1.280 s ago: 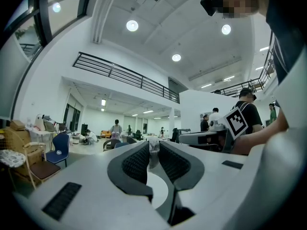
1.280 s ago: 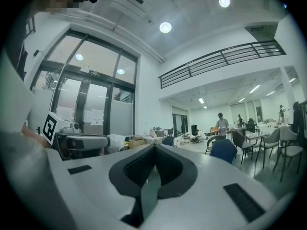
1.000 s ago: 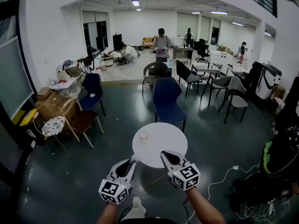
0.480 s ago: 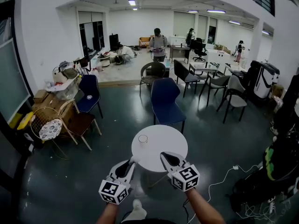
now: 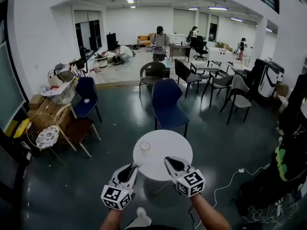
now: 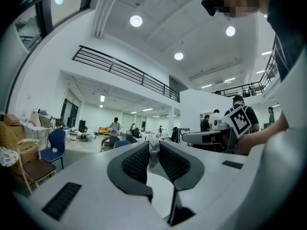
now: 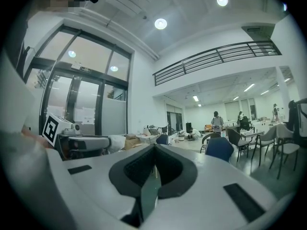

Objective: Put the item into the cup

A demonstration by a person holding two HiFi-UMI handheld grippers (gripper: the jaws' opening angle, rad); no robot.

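Both table [image 5: 169, 143] and cup [image 5: 145, 146] nearer

Cup [image 5: 145, 146] on round white table [image 5: 169, 145]

Ceiling lights [image 5: 129, 0] light the far room evenly and fairly brightly. The dark floor [image 5: 120, 114] nearer in is dimmer, with a faint sheen. The white desk [image 5: 168, 145] stands out pale against it. All views bulge like a fisheye, with bent lines and black corners. Round lamps [image 6: 135, 20] flare slightly overhead. The bodies of the left hand-held gripper [image 6: 154, 142] and the right hand-held gripper [image 7: 153, 147] blur close to the lens. The white item [image 6: 153, 155] between the left jaws looks soft.
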